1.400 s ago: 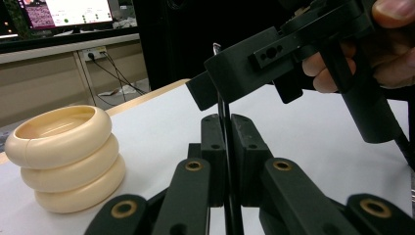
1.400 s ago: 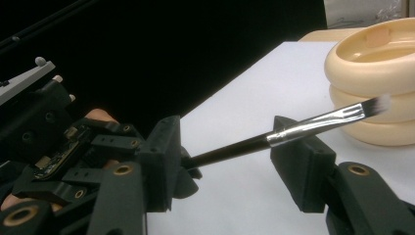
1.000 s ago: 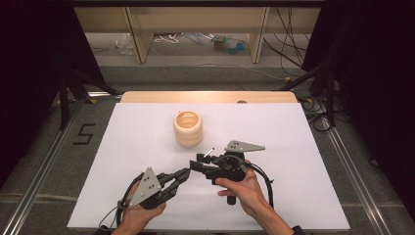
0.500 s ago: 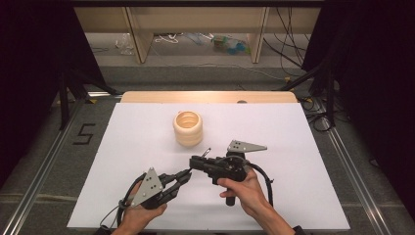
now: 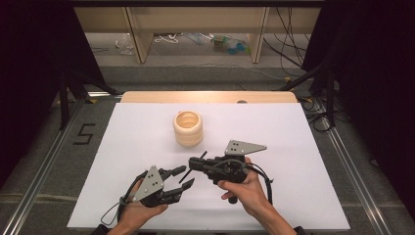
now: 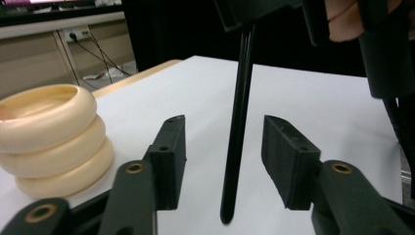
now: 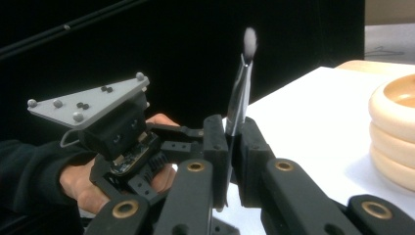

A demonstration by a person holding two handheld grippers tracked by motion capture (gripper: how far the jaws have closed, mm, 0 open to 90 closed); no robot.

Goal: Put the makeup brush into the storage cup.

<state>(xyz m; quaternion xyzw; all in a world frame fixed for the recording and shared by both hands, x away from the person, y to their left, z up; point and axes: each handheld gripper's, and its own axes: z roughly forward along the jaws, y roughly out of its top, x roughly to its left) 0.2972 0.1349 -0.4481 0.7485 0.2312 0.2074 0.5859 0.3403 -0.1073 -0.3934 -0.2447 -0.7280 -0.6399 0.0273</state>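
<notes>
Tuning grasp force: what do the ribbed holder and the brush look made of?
Ribbed holder: pale cream, smooth with a soft sheen, three stacked rounded rings; looks like light wood or moulded plastic, can't tell which. Brush: thin glossy black handle, likely plastic or lacquered, with a silvery ferrule and a white soft tuft.

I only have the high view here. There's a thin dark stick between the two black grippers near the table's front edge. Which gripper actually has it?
Observer: The right gripper. In its own view its jaws, which have just been closing, clamp the thin black-handled brush.
Operator: A brush? What's at the tip?
Observer: A small white bristle tuft, pointing up in the right gripper view.
Operator: And the left gripper?
Observer: The left gripper has just been opening its jaws. The handle stands between them and touches neither.
</notes>
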